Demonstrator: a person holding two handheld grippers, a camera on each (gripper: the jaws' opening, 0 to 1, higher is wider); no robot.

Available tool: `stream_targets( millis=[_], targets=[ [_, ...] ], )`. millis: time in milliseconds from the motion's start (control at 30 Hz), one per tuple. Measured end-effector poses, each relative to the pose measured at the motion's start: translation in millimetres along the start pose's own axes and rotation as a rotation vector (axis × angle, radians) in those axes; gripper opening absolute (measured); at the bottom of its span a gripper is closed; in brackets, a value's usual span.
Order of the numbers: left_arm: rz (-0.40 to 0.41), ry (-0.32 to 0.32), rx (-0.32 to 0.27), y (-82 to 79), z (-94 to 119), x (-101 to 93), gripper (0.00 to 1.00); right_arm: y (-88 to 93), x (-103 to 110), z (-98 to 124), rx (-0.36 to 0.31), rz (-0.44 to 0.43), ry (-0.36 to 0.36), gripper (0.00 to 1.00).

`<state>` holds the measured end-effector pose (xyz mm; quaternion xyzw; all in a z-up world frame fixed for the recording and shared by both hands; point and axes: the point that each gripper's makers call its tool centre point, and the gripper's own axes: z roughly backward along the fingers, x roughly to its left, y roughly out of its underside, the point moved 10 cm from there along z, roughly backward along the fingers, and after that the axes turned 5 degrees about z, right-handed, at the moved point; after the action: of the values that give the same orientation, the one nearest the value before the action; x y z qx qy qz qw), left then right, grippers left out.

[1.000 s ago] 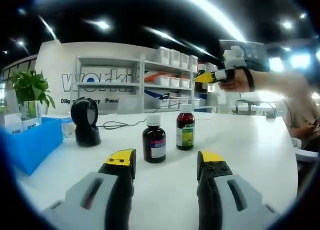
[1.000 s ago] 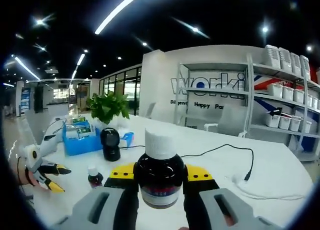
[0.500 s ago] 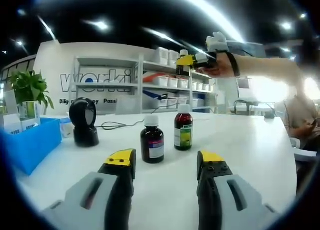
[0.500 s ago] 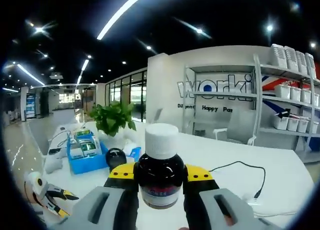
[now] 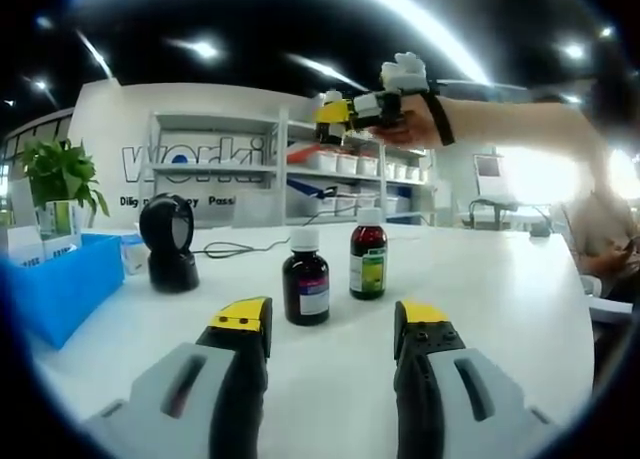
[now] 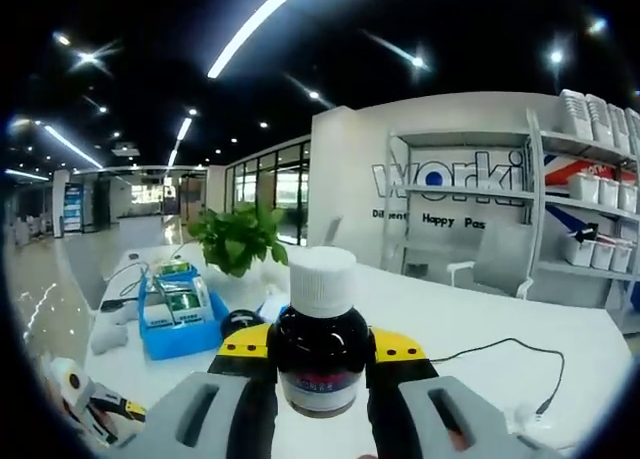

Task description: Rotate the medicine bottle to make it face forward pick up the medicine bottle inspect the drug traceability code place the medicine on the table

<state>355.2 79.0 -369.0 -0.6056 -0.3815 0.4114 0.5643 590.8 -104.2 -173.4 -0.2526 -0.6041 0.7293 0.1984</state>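
Now the right gripper (image 6: pixel 320 364), clamped on a dark brown glass medicine bottle with a white cap (image 6: pixel 321 347), has swung left toward the black scanner (image 5: pixel 170 244) (inspection seems underway). Nearer, the left gripper (image 5: pixel 330 324) hangs apart over the white table (image 5: pixel 500 299). Two more brown bottles (image 5: pixel 306 289) stand beyond.

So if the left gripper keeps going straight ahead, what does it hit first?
Probably the dark brown medicine bottle with the white cap standing on the white table; the left gripper aims slightly to its right, so depth is uncertain.
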Motion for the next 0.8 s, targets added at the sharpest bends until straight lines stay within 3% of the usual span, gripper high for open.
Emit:
stream_targets(
  millis=[100, 233, 600, 800],
  targets=[
    [0.0, 0.0, 0.002, 0.1, 0, -0.1, 0.4, 5.4, 4, -10, 0.013, -0.004, -0.004, 0.29],
    [0.001, 0.002, 0.003, 0.5, 0, 0.1, 0.4, -1.4, 4, -22, 0.007, -0.02, -0.016, 0.29],
    [0.008, 0.007, -0.006, -0.3, 0, 0.2, 0.4, -34.0, 27, -58, -0.015, 0.027, -0.066, 0.29],
    [0.013, 0.01, -0.009, -1.2, 1, -1.9, 0.4, -15.2, 39, -82, 0.041, 0.06, -0.098, 0.29]
  ],
)
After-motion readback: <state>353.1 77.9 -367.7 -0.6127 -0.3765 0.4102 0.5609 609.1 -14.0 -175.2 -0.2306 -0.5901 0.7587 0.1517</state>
